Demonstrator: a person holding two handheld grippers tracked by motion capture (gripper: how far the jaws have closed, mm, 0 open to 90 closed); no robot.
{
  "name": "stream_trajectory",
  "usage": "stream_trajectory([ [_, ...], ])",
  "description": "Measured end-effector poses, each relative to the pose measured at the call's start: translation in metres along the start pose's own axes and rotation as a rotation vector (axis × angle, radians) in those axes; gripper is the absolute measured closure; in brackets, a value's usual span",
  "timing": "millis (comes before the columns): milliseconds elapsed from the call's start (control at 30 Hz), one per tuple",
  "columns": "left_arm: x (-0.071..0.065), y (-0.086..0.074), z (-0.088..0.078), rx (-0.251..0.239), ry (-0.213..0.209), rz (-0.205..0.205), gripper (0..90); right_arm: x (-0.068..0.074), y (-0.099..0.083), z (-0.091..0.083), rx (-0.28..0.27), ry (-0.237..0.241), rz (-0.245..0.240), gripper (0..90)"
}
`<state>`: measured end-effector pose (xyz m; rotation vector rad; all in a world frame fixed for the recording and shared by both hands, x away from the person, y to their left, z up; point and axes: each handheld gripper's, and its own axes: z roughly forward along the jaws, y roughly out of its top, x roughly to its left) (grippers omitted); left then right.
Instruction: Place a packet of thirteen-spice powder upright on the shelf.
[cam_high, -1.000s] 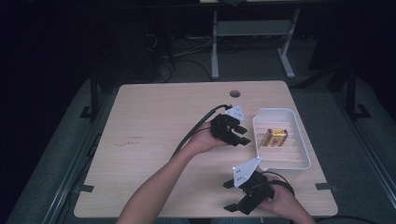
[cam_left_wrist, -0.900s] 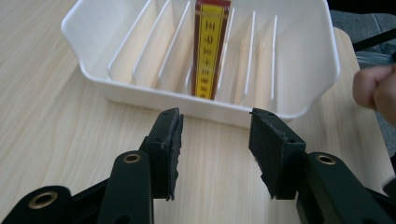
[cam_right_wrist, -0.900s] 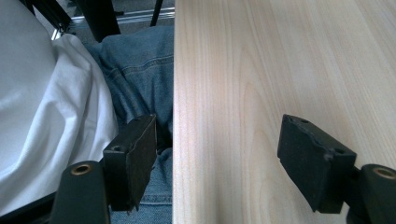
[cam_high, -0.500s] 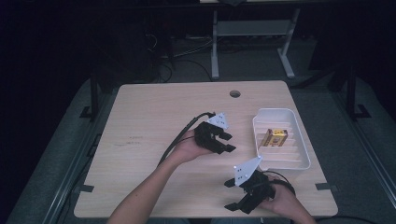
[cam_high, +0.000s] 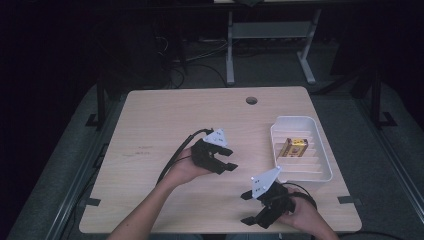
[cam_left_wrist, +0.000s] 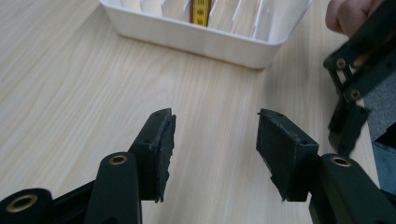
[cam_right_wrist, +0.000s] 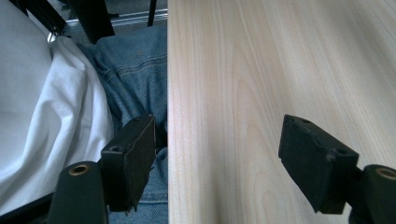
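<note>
The left gripper (cam_high: 226, 161) hangs over the middle of the pale wooden table (cam_high: 165, 125) with its jaws spread wide and nothing between them, and the right gripper (cam_high: 248, 208) near the front edge is equally wide and empty. Well right of the left gripper, a white slotted plastic tray (cam_high: 325, 157) holds a yellow-and-black flat pack (cam_high: 293, 147) in one of its slots.
</note>
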<state>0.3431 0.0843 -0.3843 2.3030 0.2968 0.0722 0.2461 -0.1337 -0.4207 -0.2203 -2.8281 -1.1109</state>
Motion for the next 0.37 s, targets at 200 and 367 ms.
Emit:
stream_trajectory([
  [200, -0.006, -0.015, -0.010, -0.003, 0.017, -0.016, 44.0, 0.000, 0.000, 0.001, 0.005, -0.001, 0.001, 26.5],
  [367, -0.011, -0.030, -0.020, -0.008, 0.026, -0.025, 42.4, 0.000, 0.000, 0.002, 0.009, -0.009, 0.001, 26.5],
])
